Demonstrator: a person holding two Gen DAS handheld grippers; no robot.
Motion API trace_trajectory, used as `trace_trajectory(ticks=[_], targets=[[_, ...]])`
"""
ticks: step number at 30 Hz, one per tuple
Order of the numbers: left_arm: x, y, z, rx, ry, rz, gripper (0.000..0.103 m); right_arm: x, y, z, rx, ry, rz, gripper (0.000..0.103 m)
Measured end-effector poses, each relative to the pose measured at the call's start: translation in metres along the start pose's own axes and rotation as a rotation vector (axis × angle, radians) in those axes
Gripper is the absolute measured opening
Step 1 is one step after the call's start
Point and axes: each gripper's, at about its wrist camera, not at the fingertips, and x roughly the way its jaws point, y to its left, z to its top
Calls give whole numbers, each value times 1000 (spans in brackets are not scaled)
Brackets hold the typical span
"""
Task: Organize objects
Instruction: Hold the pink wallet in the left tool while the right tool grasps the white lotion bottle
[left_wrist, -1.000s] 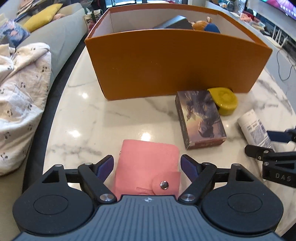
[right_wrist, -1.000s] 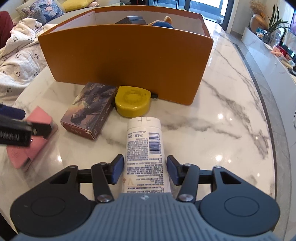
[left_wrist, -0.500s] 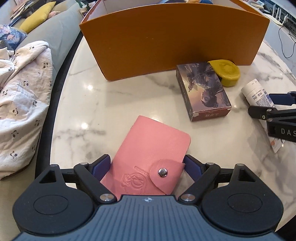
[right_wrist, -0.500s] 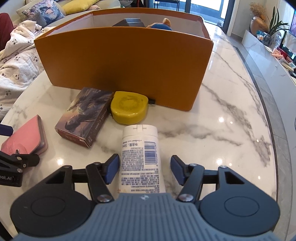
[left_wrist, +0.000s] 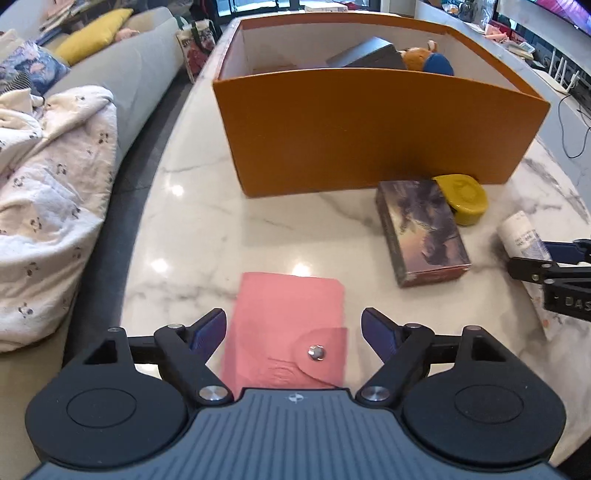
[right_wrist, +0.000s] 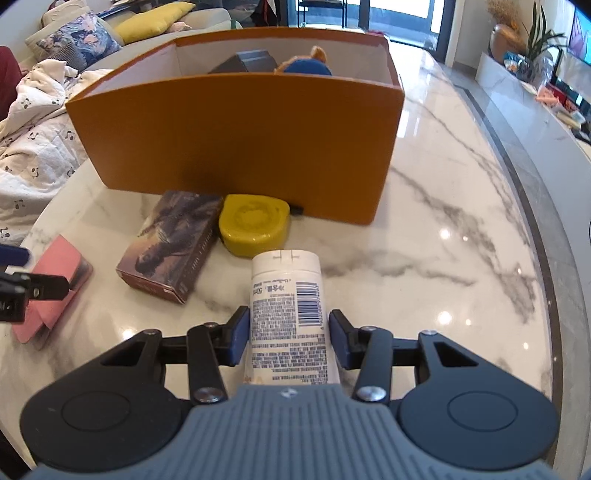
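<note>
Straddling with wide-open jaws, gripping nothing yet: left gripper (left_wrist: 293, 326) around the pink wallet (left_wrist: 288, 325), right gripper (right_wrist: 288, 328) around the white tube (right_wrist: 288, 314), both seemingly lying flat on the marble table (right_wrist: 424, 229), needing centred, even closing

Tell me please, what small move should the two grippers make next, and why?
Probably close both. The left gripper straddles the pink wallet, the right gripper the white tube; both are open with small gaps, and both items lie on the table outside the orange box.
</note>
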Motion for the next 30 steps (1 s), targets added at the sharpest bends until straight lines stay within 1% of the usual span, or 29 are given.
trace_trajectory(ticks=[1, 2, 4, 5, 7, 8, 9, 10, 11, 13, 17, 18, 21, 26, 27, 30], targets=[[2, 0, 0, 14, 12, 16, 95, 0, -1, 0, 1, 2, 2, 48], [5, 1, 0, 30, 24, 27, 99, 0, -1, 0, 0, 4, 3, 49], [11, 3, -1, 44, 51, 14, 103, 0, 0, 1, -1, 2, 8, 49], [14, 4, -1, 28, 62, 1, 103, 0, 0, 1, -2, 2, 12, 49], [21, 9, -1, -12, 113, -44, 102, -1, 1, 1, -5, 2, 19, 49], [25, 11, -2, -32, 132, -51, 103, -1, 2, 1, -6, 1, 23, 49], [27, 16, -4, -66, 128, -77, 103, -1, 2, 1, -7, 2, 26, 49], [26, 18, -4, -90, 113, -79, 101, -2, 2, 1, -7, 3, 30, 49], [26, 17, -3, -83, 104, -71, 95, -2, 3, 1, -8, 4, 32, 49], [24, 16, -2, -56, 99, -76, 94, -2, 3, 0, -10, 6, 35, 49], [20, 18, -1, -85, 103, -141, 91, -4, 3, 0, -10, 2, 36, 49], [18, 16, -1, -79, 102, -144, 91, -6, 2, 1, -8, -6, 36, 49], [11, 6, -1, -41, 66, -114, 91, -12, 1, 3, 2, -27, 35, 49], [2, -3, 2, -16, 28, -102, 91, -14, 0, 3, 8, -28, 31, 48], [0, -4, 2, 13, 17, -106, 91, -15, 0, 3, 5, -28, 28, 48], [-6, -8, 4, 25, -9, -99, 91, -19, 1, 2, 6, -27, 24, 48]])
